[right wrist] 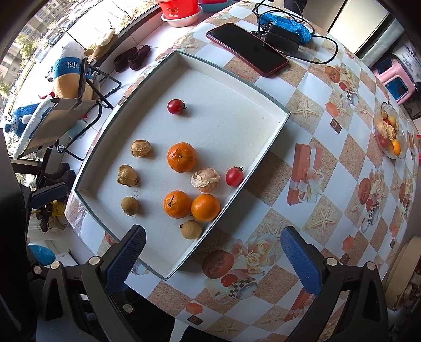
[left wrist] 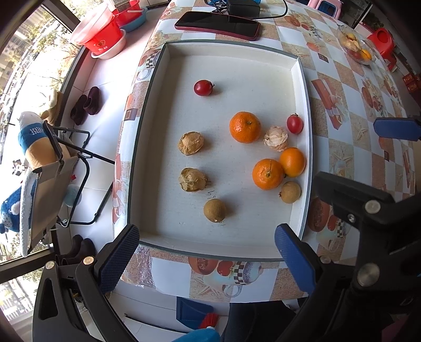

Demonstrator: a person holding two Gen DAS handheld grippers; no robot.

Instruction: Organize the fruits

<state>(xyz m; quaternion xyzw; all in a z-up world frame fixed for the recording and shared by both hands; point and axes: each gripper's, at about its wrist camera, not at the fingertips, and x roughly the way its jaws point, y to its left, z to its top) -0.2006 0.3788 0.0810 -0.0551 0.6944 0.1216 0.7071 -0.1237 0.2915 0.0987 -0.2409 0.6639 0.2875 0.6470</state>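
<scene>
A white tray (left wrist: pixel 300 86) (right wrist: pixel 279 123) on the patterned table holds the fruit. Three oranges lie right of centre: one alone (left wrist: pixel 245 127) (right wrist: pixel 181 157), two touching (left wrist: pixel 268 174) (right wrist: pixel 177 204). Two red cherry tomatoes (left wrist: pixel 203 87) (right wrist: pixel 175 106) lie far apart, one by the right wall (left wrist: pixel 294 124). Three papery husk fruits (left wrist: pixel 191 143) (right wrist: pixel 140 148) and two brown longans (left wrist: pixel 215 210) (right wrist: pixel 129 205) lie around them. My left gripper (left wrist: pixel 208 257) is open and empty above the tray's near edge. My right gripper (right wrist: pixel 214 259) is open and empty over the tray's near corner.
A dark phone (left wrist: pixel 218 25) (right wrist: pixel 247 48) and a charger with cable (right wrist: pixel 282 39) lie beyond the tray. A glass bowl of fruit (left wrist: pixel 356 48) (right wrist: pixel 389 131) stands at the far right. The table's left edge drops to a floor with a folding chair (left wrist: pixel 52 179).
</scene>
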